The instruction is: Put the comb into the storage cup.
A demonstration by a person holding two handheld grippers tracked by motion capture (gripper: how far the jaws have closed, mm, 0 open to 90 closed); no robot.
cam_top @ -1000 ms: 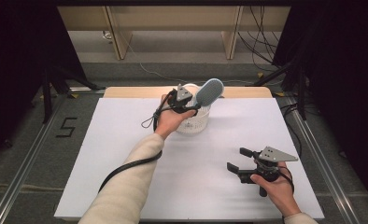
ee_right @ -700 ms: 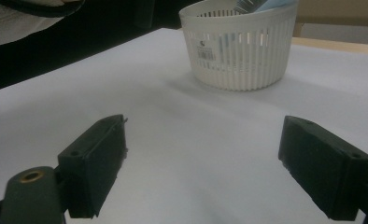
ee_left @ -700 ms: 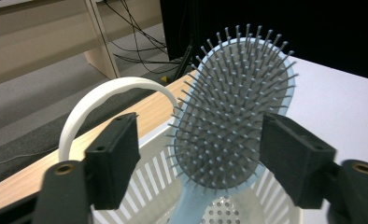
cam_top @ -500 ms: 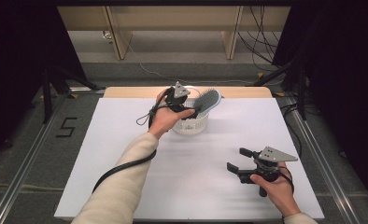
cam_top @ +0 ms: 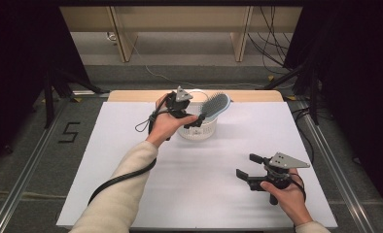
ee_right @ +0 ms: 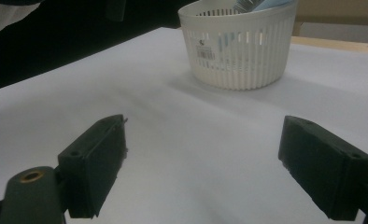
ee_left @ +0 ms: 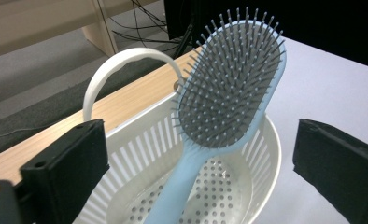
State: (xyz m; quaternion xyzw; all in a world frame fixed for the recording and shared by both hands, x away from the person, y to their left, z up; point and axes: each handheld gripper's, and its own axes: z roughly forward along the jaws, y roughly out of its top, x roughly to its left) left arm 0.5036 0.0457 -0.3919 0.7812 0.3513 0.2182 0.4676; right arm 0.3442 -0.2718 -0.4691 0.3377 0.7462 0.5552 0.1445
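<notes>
A light-blue hairbrush (cam_top: 215,104) with grey bristles stands handle-down in a white slotted basket (cam_top: 199,132) at the table's far middle. Its head leans over the basket's right rim. My left gripper (cam_top: 197,120) hovers at the basket's left side, and its jaws have just been opening. In the left gripper view the brush (ee_left: 229,88) rises between the wide-apart jaws of my left gripper (ee_left: 201,140), touching neither pad, with the basket (ee_left: 140,140) below. My right gripper (cam_top: 248,166) rests open near the front right, holding nothing. The right gripper (ee_right: 205,154) faces the basket (ee_right: 240,46) from a distance.
The white tabletop (cam_top: 131,160) spreads wide around the basket. A wooden strip (cam_top: 257,95) runs along its far edge. The basket's curved white handle (ee_left: 126,60) stands up behind the brush. Cables lie on the floor beyond the table.
The left gripper held the brush over the basket a second ago. Its jaws have since opened, leaving the brush leaning in the basket, and the hand has drawn back slightly left. The right hand has stayed still.
</notes>
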